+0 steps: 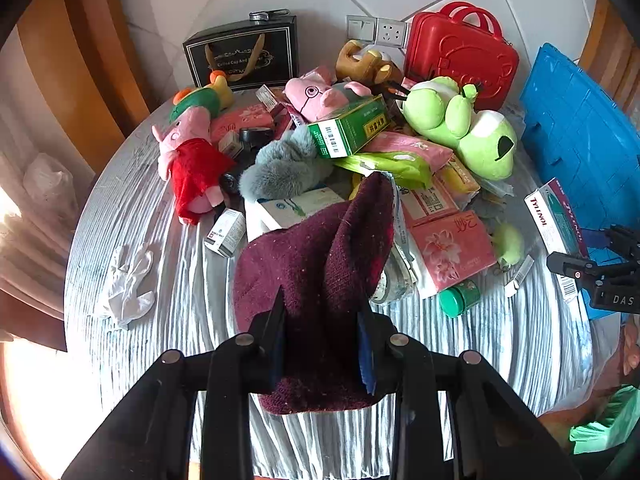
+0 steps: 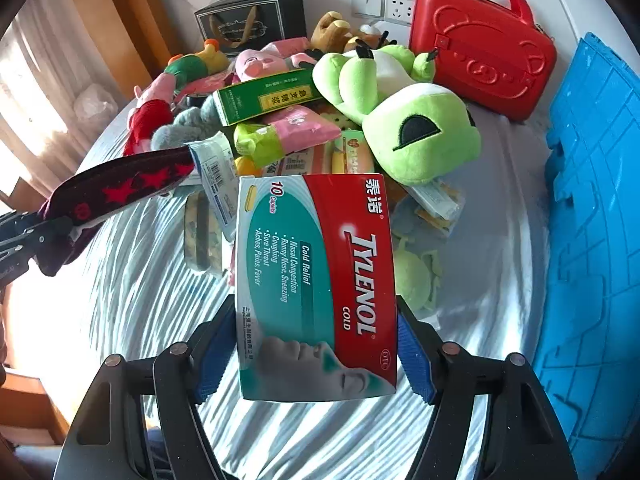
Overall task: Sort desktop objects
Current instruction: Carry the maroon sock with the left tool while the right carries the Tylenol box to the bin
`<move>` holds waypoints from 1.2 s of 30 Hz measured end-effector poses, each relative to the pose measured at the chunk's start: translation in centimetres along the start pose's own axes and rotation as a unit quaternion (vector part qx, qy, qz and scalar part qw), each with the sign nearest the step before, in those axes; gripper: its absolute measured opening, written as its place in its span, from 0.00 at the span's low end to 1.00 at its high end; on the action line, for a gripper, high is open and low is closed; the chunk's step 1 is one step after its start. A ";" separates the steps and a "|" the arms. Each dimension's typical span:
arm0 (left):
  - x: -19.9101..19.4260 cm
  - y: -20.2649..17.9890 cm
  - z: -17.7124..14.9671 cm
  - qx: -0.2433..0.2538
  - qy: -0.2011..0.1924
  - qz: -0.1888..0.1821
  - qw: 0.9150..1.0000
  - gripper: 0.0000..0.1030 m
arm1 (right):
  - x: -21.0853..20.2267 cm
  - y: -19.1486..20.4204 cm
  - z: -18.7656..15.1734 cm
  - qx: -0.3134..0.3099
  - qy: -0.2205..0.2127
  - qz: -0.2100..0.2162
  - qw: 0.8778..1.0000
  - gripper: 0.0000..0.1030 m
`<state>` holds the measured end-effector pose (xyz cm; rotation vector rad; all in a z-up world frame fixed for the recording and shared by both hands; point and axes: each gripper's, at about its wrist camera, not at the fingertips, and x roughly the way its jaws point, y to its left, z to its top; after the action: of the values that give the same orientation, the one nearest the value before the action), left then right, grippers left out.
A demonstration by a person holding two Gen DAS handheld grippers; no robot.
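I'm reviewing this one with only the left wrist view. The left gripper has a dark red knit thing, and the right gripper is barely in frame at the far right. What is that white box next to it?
Observer: The right gripper holds it: a Tylenol Cold box, clamped by its side edges.
Operator: Is the box resting on the table?
Observer: No, it hangs above the striped cloth.
Operator: Anything about the knit piece I can't see from here?
Observer: From the right wrist view it shows a dark band with red stars.
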<state>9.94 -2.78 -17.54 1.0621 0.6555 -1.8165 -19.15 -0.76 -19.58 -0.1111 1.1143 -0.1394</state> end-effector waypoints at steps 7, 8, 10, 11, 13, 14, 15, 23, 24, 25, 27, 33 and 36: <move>-3.0 -2.5 0.8 -0.002 -0.025 0.004 1.000 0.28 | -4.3 -1.0 -0.6 -0.004 -0.026 0.014 1.000 0.70; -3.5 -2.8 1.0 -0.001 -0.031 0.005 1.000 0.28 | -4.9 -1.2 -0.6 -0.005 -0.031 0.017 0.999 0.70; -4.5 -3.7 1.4 -0.003 -0.042 0.004 0.999 0.28 | -6.5 -1.5 -0.8 -0.009 -0.043 0.022 0.999 0.71; -5.0 -4.1 1.6 -0.004 -0.048 0.005 0.999 0.28 | -7.1 -1.7 -0.8 -0.010 -0.048 0.024 0.998 0.71; -6.0 -5.0 2.0 -0.004 -0.057 0.003 0.998 0.28 | -8.4 -2.1 -0.9 -0.013 -0.057 0.029 0.998 0.71; -6.4 -5.4 2.2 -0.003 -0.061 0.003 0.998 0.28 | -9.1 -2.3 -0.9 -0.014 -0.062 0.032 0.997 0.71; -6.9 -5.9 2.4 -0.001 -0.065 0.003 0.998 0.28 | -9.6 -2.4 -0.9 -0.024 -0.066 0.035 0.997 0.71; -10.2 -9.8 3.9 0.006 -0.091 -0.006 0.996 0.28 | -13.6 -4.1 -1.2 -0.033 -0.095 0.047 0.994 0.71; -10.6 -10.3 4.1 0.009 -0.095 -0.008 0.995 0.28 | -14.2 -4.4 -1.3 -0.040 -0.098 0.051 0.993 0.71; -11.0 -10.9 4.3 0.011 -0.098 -0.010 0.995 0.28 | -14.7 -4.6 -1.3 -0.041 -0.102 0.053 0.993 0.71; -12.0 -12.1 4.8 0.017 -0.106 -0.013 0.994 0.28 | -16.1 -5.1 -1.4 -0.042 -0.115 0.057 0.991 0.71; -14.5 -15.5 6.5 0.034 -0.132 -0.024 0.990 0.28 | -20.1 -7.1 -1.7 -0.039 -0.151 0.072 0.985 0.71; -15.4 -17.4 7.5 0.041 -0.144 -0.031 0.988 0.28 | -21.8 -8.2 -2.1 -0.032 -0.167 0.070 0.983 0.71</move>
<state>-5.12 5.93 -0.34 0.8163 0.4480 -2.0160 -31.01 -5.25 0.13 -0.1097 0.7875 0.0404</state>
